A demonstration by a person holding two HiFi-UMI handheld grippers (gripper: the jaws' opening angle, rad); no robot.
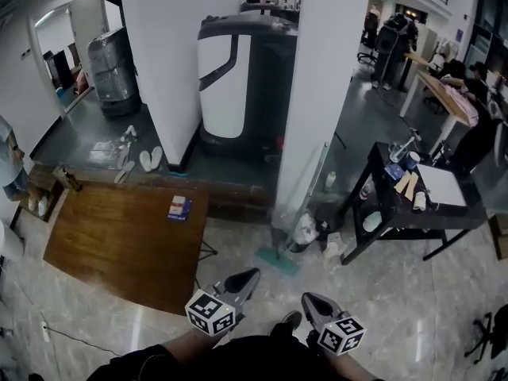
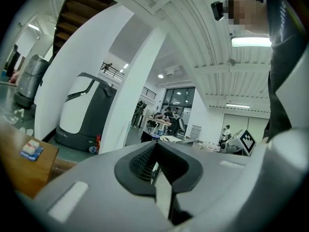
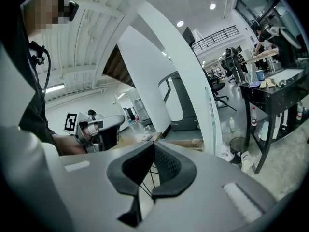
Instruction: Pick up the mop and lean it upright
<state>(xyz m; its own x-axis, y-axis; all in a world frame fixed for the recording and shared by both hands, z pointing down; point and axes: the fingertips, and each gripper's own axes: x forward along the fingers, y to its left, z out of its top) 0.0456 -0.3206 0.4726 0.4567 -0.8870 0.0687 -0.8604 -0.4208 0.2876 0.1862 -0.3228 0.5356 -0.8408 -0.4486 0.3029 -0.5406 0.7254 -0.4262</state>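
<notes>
Head view takes in two white pillars: the left pillar and the right pillar, with a grey-and-white floor-cleaning machine standing between them on a dark raised floor. A wooden counter fills the lower left. A black counter, cluttered with paper and cups, stands at the right.

The mop stands upright, its thin handle leaning against the front of the right pillar. Its teal head rests on the marble floor just off the wooden counter's near right corner. A small bin with a white bag and loose litter crowd the pillar's foot beside the mop head, between it and the black counter's legs.

A small blue box lies near the wooden counter's far right corner. White slippers sit by the left pillar.

Left tongs and right tongs hang at the bottom edge, well apart from the mop. Both pairs are closed and empty.
</notes>
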